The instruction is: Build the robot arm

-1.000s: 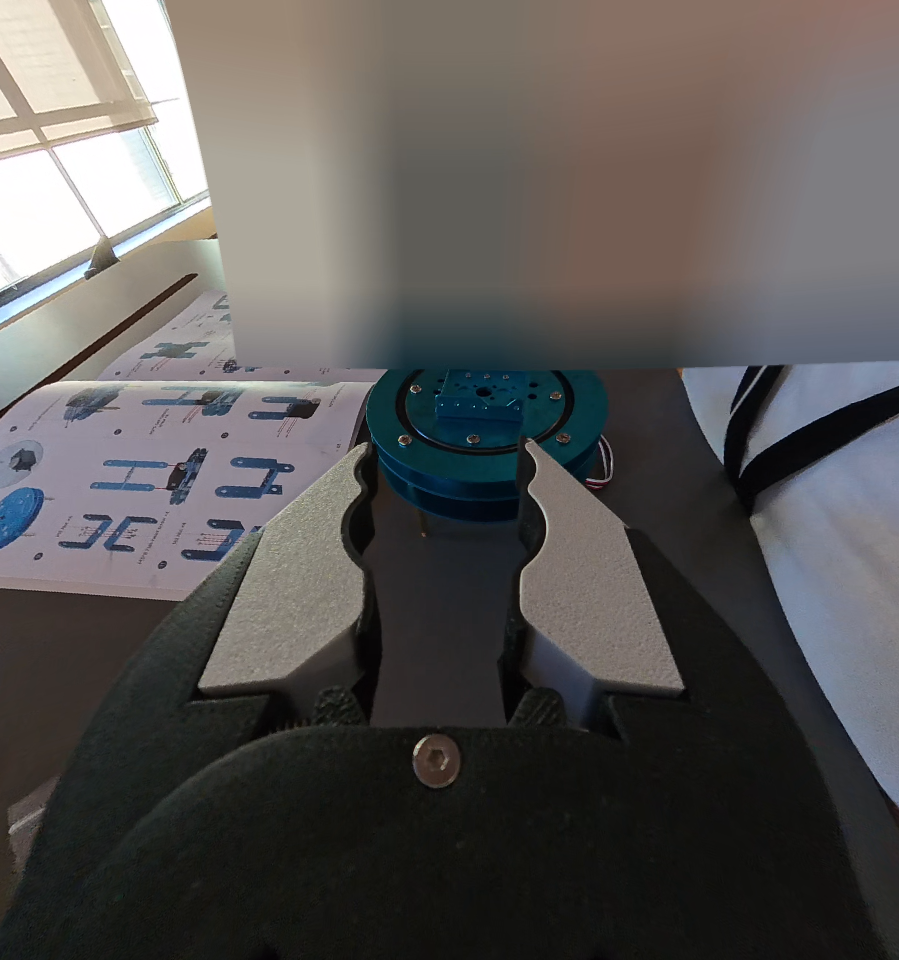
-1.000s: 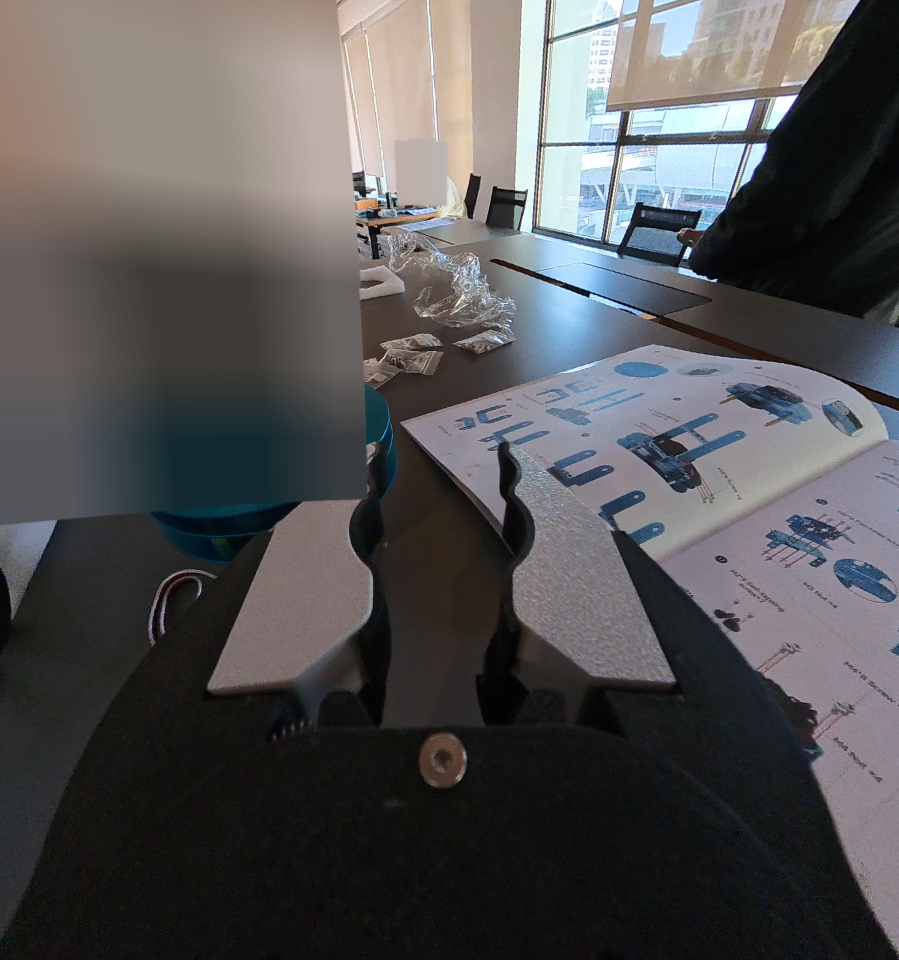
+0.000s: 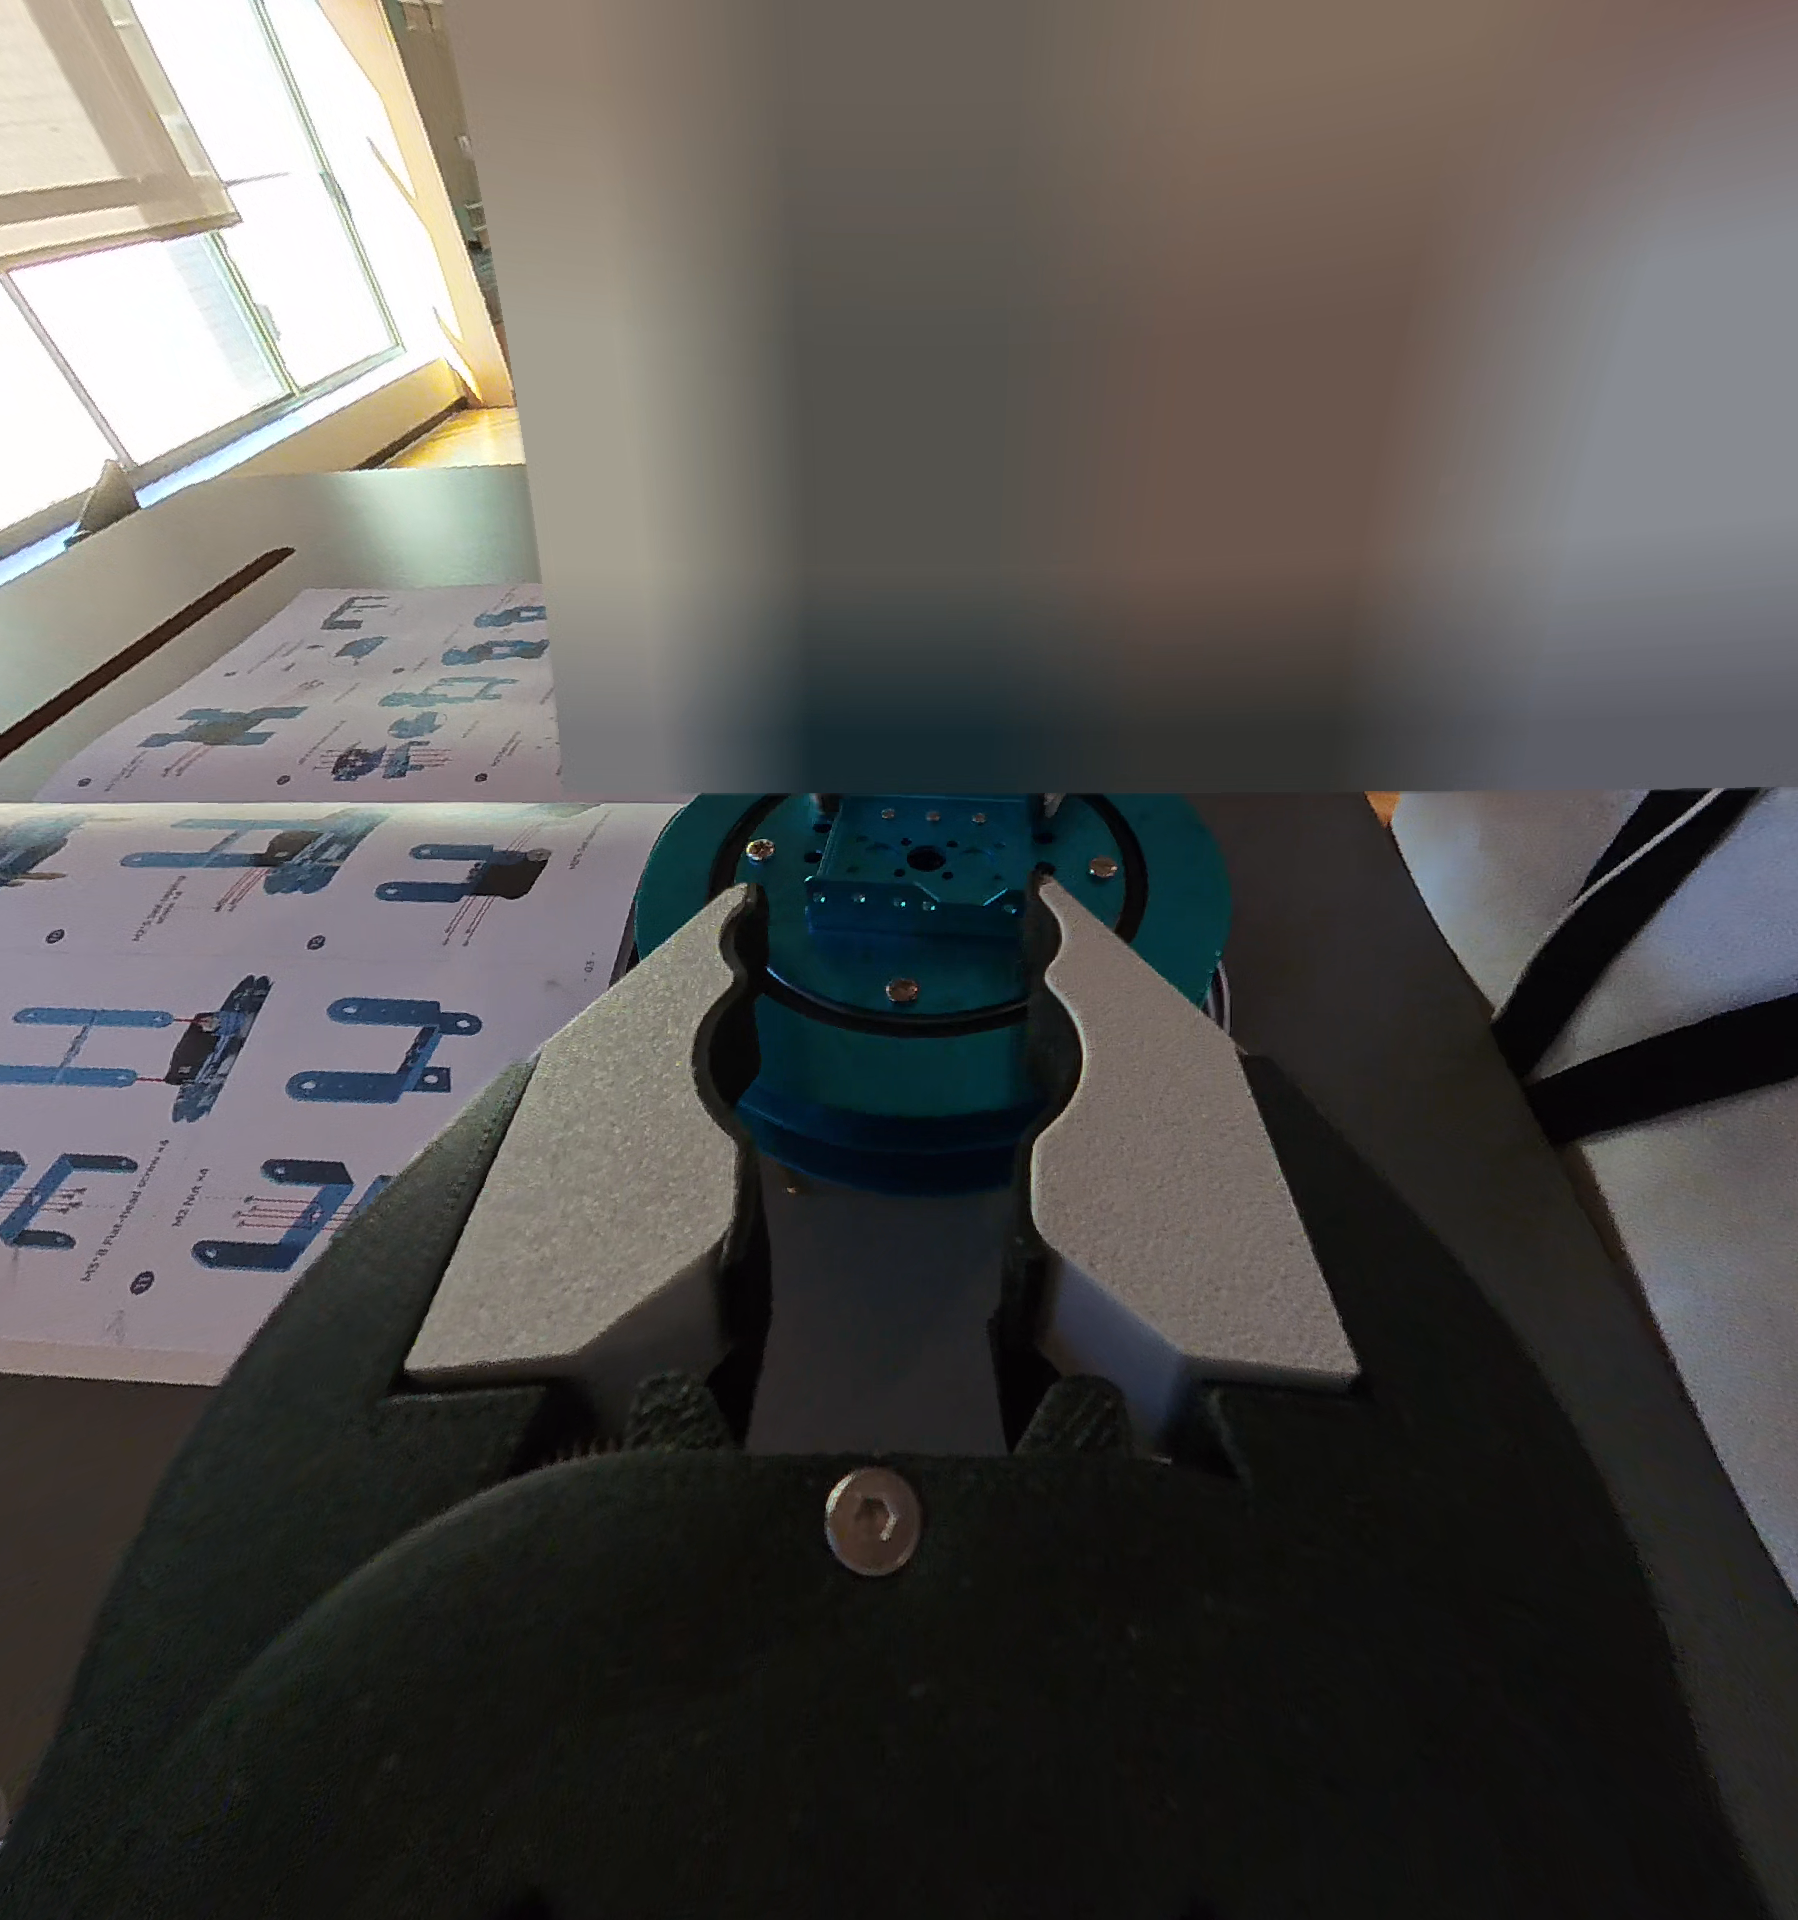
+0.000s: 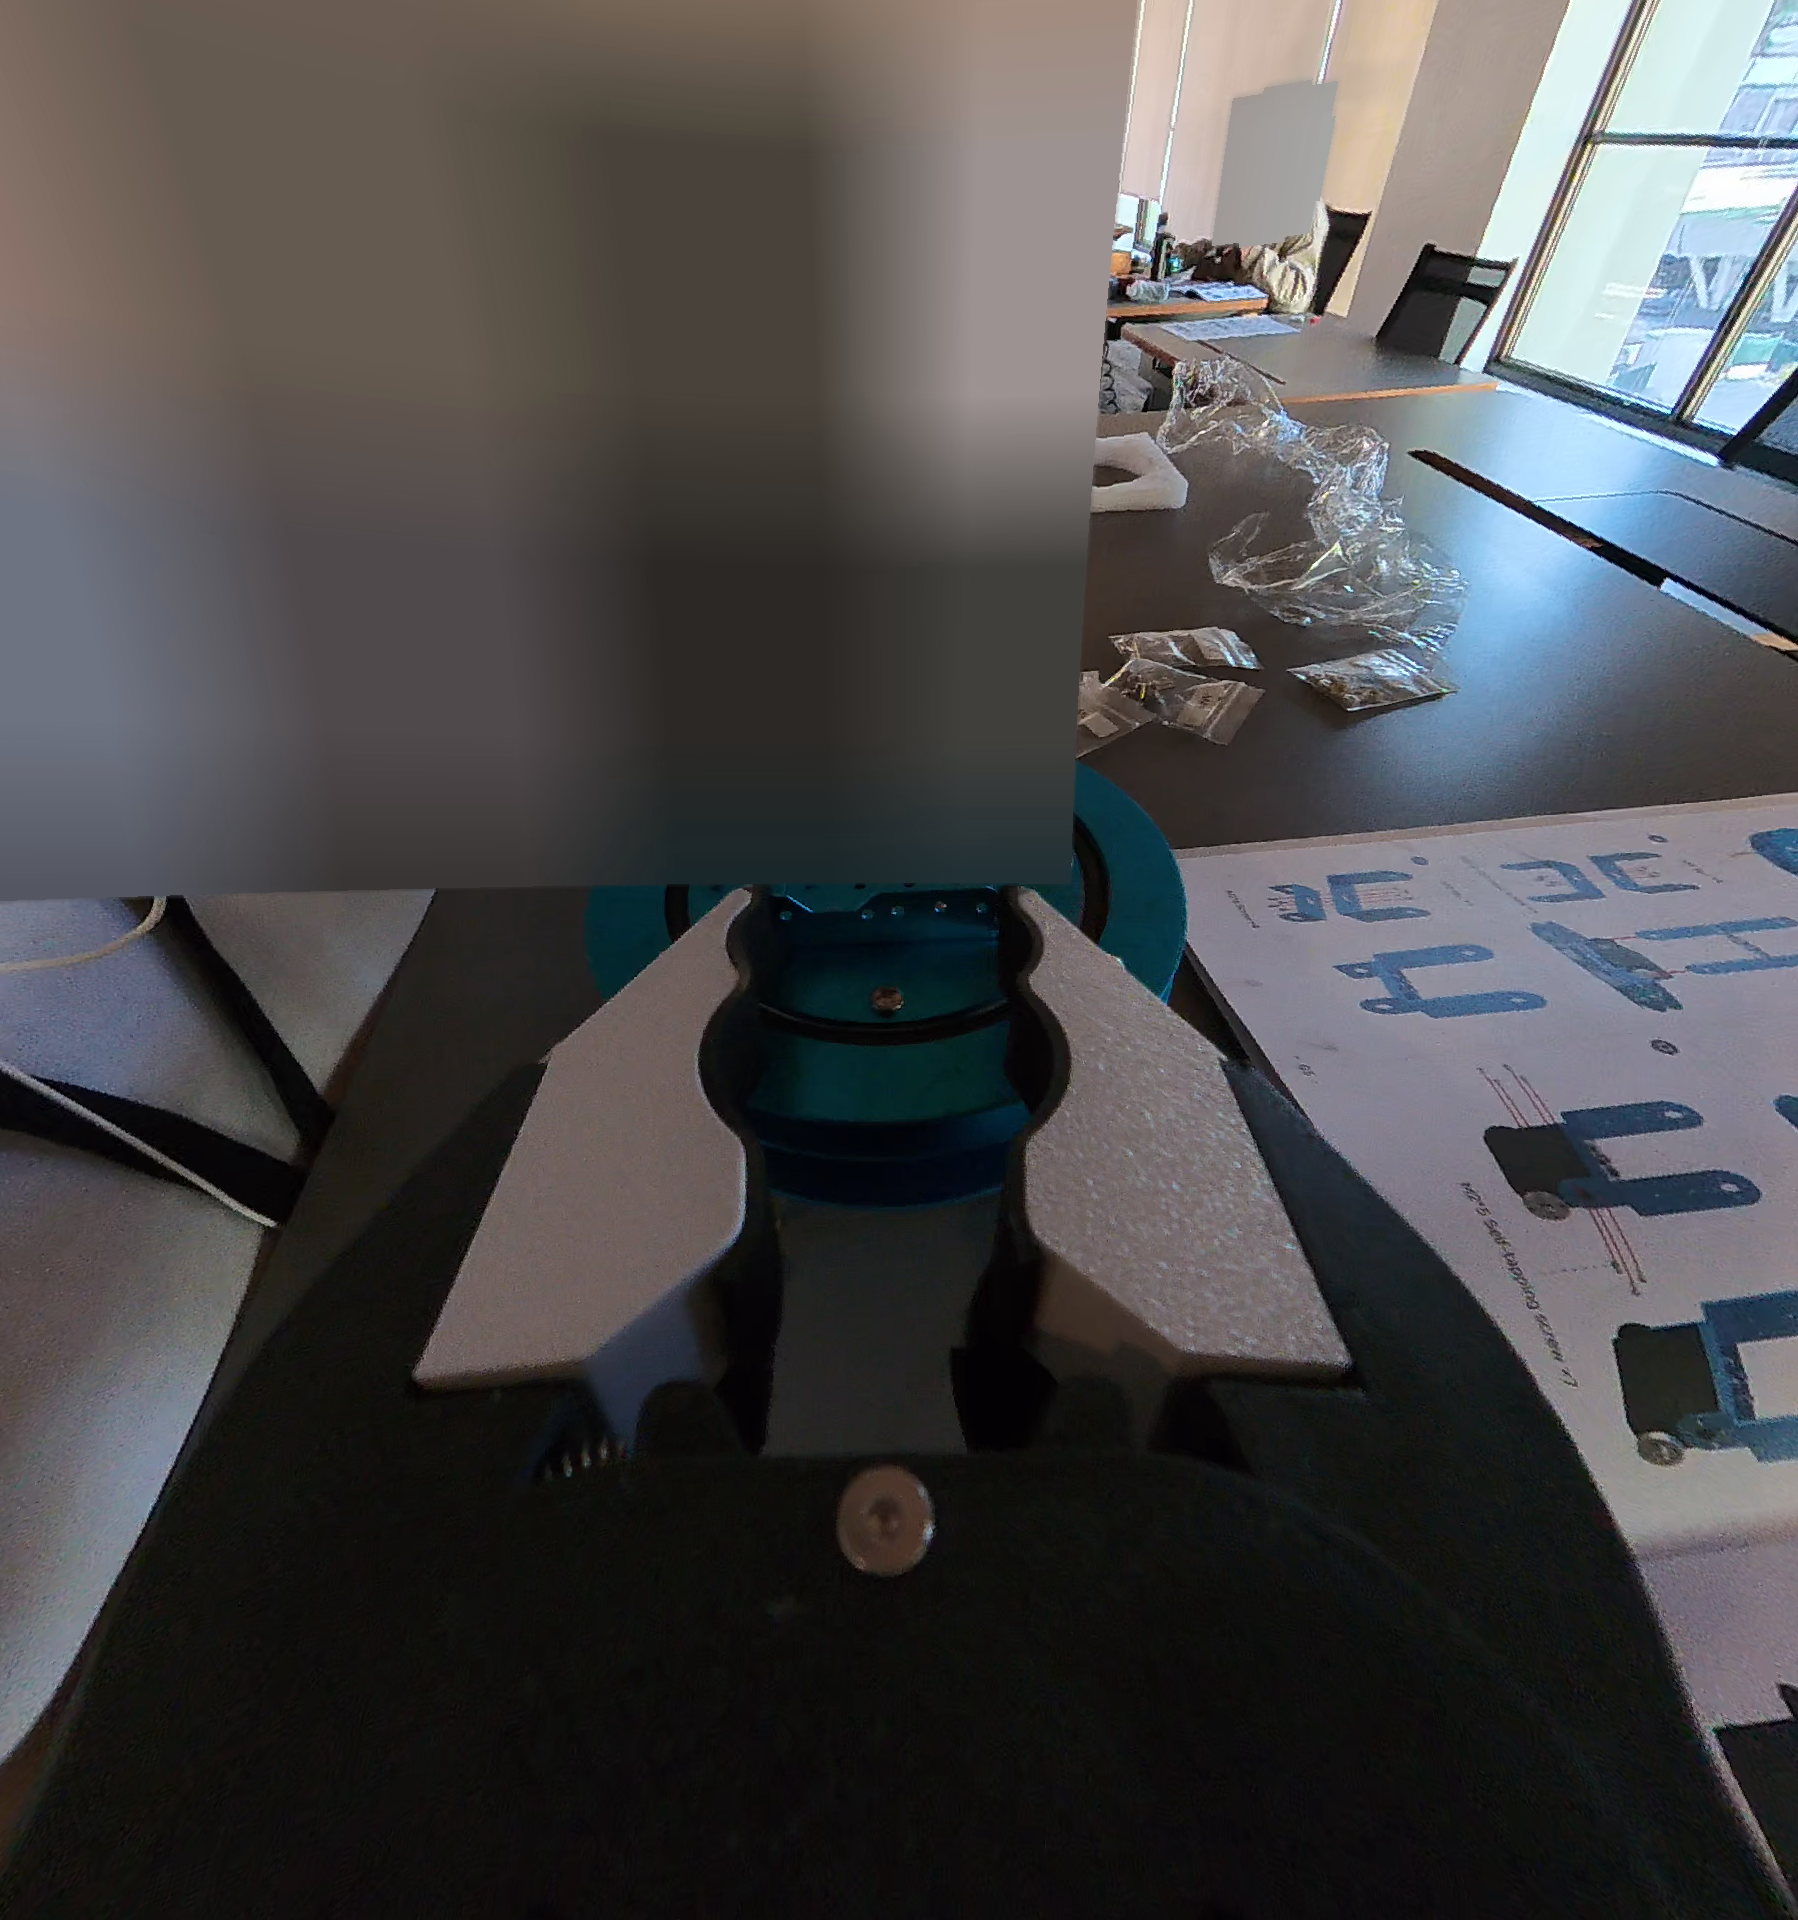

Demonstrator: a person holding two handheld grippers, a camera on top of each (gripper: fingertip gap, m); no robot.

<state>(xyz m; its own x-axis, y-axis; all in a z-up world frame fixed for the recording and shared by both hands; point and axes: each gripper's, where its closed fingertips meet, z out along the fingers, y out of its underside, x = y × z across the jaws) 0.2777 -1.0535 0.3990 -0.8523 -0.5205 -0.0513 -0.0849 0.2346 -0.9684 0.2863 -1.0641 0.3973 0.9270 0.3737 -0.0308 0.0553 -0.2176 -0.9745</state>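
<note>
A blue round metal base point(image 3: 874, 1091) with a blue bracket point(image 3: 916, 894) screwed on top stands on the dark table point(image 3: 1342, 935). My left gripper point(image 3: 897, 904) is open, its fingertips on either side of the bracket, over the base's top. I cannot tell whether they touch it. In the right wrist view the same base point(image 4: 874, 1101) sits between the fingers of my right gripper point(image 4: 882, 914), which is open and reaches over its near rim. A blurred patch hides the upper part of the assembly and the other gripper in each view.
An open instruction booklet point(image 3: 199, 987) with blue part drawings lies beside the base; it also shows in the right wrist view point(image 4: 1549, 1039). A person's white garment with black straps point(image 3: 1705, 1039) is at the other side. Small parts bags point(image 4: 1186, 686), crumpled clear plastic point(image 4: 1321, 520) and white foam point(image 4: 1134, 483) lie farther off. Only a small space, under 4 cm, lies between the two pairs of fingers.
Both grippers have moved forward onto the blue base. The right gripper has swung left so the base is now centred between its fingers. Finger openings look unchanged.
</note>
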